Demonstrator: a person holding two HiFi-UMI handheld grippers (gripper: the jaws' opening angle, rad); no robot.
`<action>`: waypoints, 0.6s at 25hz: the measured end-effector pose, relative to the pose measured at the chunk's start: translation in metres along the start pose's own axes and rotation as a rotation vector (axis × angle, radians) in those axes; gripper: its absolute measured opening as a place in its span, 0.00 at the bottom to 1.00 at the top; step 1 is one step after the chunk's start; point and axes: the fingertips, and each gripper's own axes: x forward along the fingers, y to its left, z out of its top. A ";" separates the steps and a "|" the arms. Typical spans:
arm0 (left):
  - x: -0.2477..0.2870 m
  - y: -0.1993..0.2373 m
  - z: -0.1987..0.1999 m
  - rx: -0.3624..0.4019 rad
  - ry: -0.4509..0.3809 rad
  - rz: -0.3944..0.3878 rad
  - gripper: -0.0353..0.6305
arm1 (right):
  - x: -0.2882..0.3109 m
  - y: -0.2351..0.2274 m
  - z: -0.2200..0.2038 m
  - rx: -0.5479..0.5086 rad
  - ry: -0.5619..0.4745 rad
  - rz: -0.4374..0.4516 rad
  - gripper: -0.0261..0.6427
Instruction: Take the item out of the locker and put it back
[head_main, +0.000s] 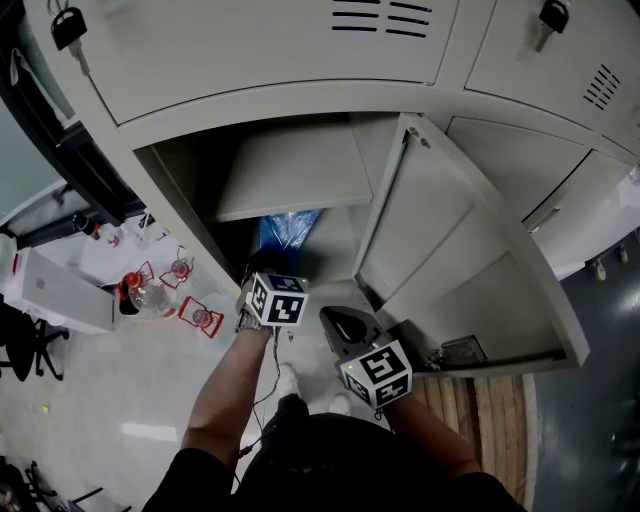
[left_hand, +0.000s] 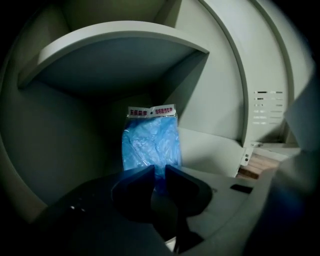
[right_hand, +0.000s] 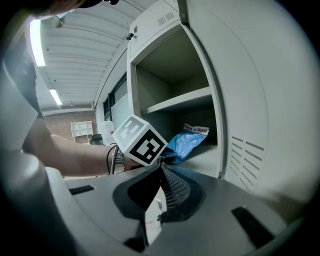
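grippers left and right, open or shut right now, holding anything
Left gripper: closed on the lower edge of the blue bag.
Right gripper: closed, holding nothing.

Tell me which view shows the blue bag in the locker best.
The left gripper view: the blue bag stands front-on, white header strip visible, its lower edge between the left gripper's jaws. The head view shows only a patch of it under the shelf; the right gripper view shows it sideways, partly behind that gripper's marker cube.
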 end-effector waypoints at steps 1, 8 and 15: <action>-0.001 0.000 0.000 0.001 0.000 -0.001 0.15 | -0.001 0.000 0.001 0.000 -0.004 0.000 0.04; -0.016 -0.005 -0.002 -0.051 -0.009 -0.018 0.11 | -0.005 0.004 0.001 0.008 -0.017 0.019 0.04; -0.048 -0.008 0.000 -0.106 -0.067 0.000 0.10 | -0.012 0.008 -0.003 -0.004 -0.031 0.045 0.04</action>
